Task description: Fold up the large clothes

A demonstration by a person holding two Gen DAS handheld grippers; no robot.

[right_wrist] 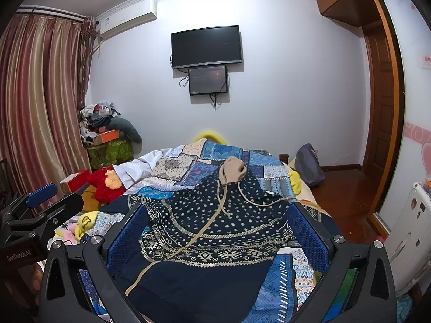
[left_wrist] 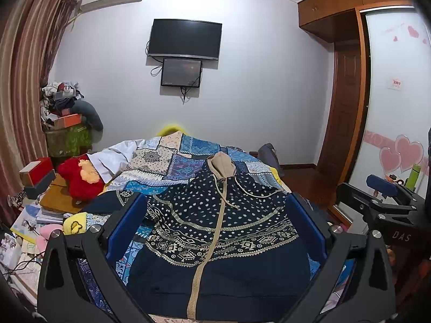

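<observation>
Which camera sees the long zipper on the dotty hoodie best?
The left wrist view. There the zipper runs nearly straight down the hoodie, from collar to the picture's bottom edge. In the right wrist view the zipper bends away to the left and ends near the left finger of the claw.

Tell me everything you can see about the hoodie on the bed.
The hoodie is dark navy, soft-looking fabric with cream dots on the chest and geometric bands below. A tan zipper, closed, runs up the front to a tan-lined hood with loose drawstrings. It lies front-up, slightly rumpled, on the patchwork quilt, hood toward the far wall. Neither open tool touches it.
</observation>
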